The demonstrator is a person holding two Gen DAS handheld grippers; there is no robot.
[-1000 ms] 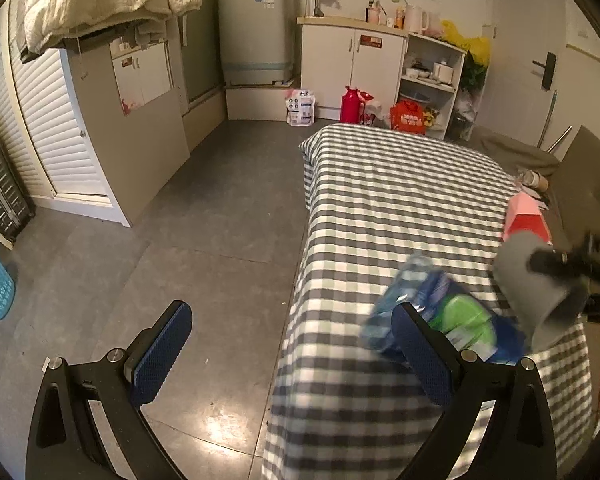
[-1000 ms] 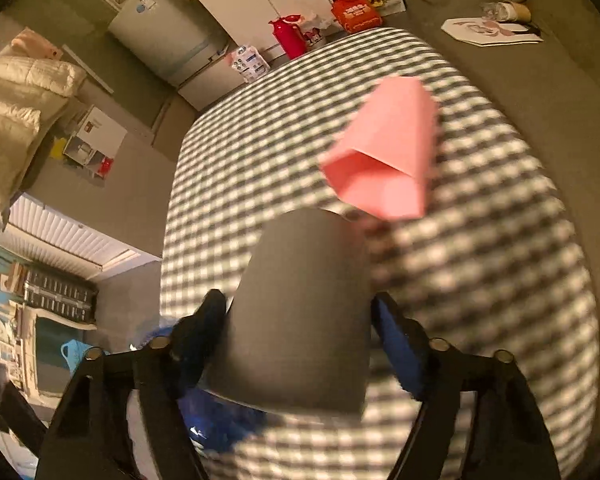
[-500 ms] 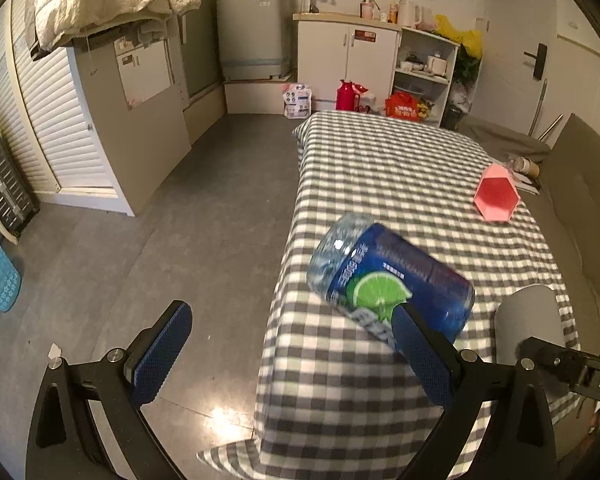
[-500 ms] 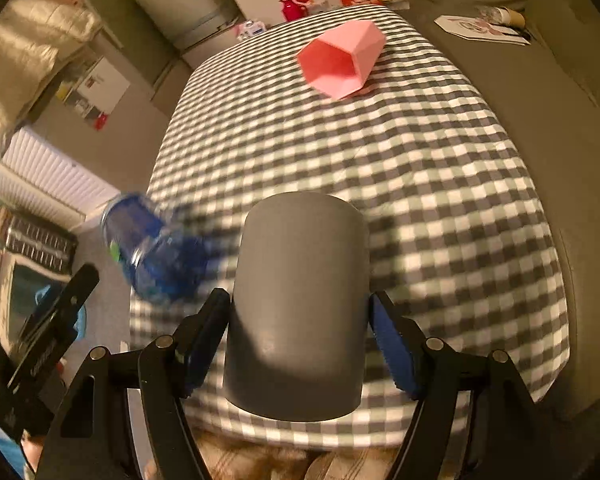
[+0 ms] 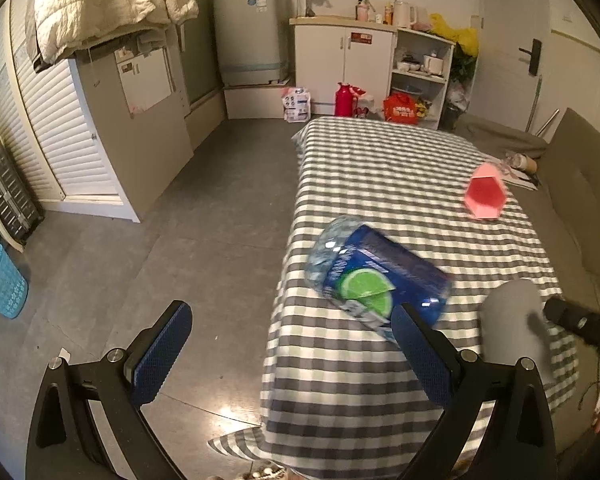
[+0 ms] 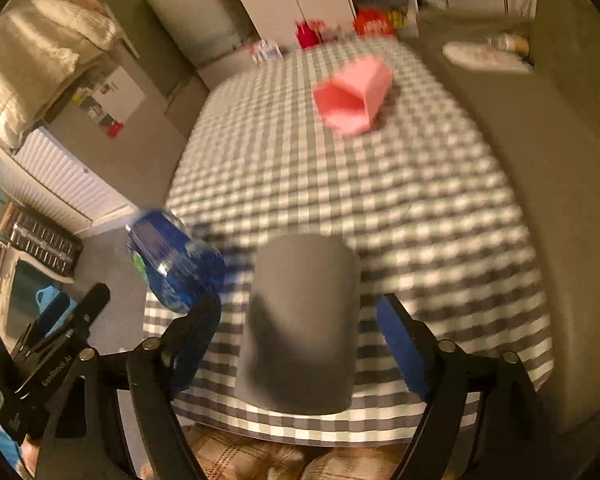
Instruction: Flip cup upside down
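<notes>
The grey cup [image 6: 300, 320] stands upside down on the checked tablecloth [image 6: 420, 208] near the table's front edge, closed base up. My right gripper [image 6: 296, 336] is open, with a blue pad on each side of the cup and a gap to each. The cup also shows in the left wrist view [image 5: 512, 320] at the right, beside the right gripper's black tip. My left gripper [image 5: 292, 356] is open and empty, off the table's left front corner above the floor.
A blue bottle [image 5: 376, 280] with a lime label lies on its side at the table's left edge, also in the right wrist view [image 6: 172, 260]. A pink hexagonal cup [image 5: 485, 197] lies on its side farther back. A sofa [image 6: 560, 160] borders the table's right side.
The right gripper turned the grey cup over, set it down near the front edge and opened off it. The left gripper stayed open and shifted slightly.
</notes>
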